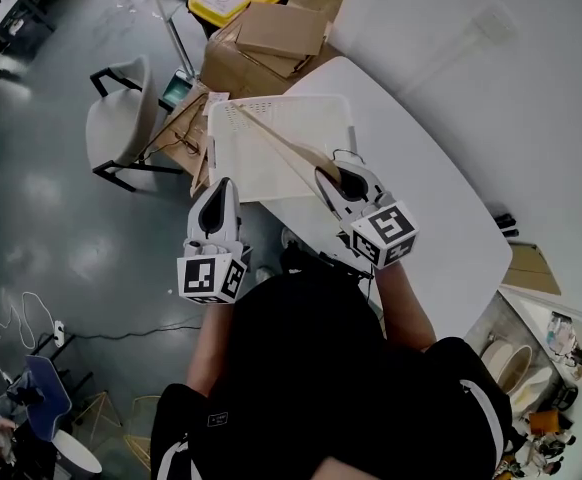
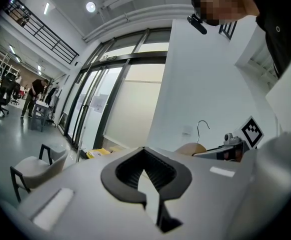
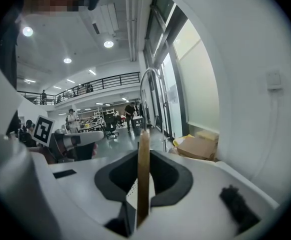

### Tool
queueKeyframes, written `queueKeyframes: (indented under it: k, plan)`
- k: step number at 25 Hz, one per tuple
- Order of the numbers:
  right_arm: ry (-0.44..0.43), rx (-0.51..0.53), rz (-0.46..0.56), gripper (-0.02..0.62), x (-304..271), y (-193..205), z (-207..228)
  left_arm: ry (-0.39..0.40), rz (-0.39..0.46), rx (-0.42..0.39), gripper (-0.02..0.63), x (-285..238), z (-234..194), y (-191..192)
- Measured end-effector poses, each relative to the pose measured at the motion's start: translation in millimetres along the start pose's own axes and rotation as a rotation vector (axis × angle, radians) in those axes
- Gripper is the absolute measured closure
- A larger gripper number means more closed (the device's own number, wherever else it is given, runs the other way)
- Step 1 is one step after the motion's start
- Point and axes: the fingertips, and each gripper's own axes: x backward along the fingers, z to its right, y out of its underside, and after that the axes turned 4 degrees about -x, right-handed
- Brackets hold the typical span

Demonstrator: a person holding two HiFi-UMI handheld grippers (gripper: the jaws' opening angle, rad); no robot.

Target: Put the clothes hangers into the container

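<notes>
Right gripper (image 1: 325, 176) jaws clamp a tan wooden hanger (image 1: 281, 144) over the white plastic container (image 1: 256, 173); left gripper (image 1: 220, 183) jaws stand apart, empty

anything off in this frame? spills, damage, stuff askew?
Nothing spilled or broken. One thing: the white container seems to stick out past the table's left edge, toward the cardboard boxes. The wooden hanger clamped in the right gripper angles diagonally across it.

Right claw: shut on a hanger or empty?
Shut on the hanger: the right gripper view shows its wooden bar pinched between the right claw's pads.
</notes>
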Motion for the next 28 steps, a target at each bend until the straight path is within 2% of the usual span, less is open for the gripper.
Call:
queueKeyframes:
  k: [17,28]
  plan:
    - [-0.065,0.022,-0.088,0.532,-34.7,5.3,25.8,-0.032,-0.036,0.015,0.603,-38.1,-8.1,11.7]
    - [-0.091,0.026,-0.152,0.532,-54.5,19.6,30.4,-0.057,-0.062,0.026,0.603,-42.4,-13.7,21.8]
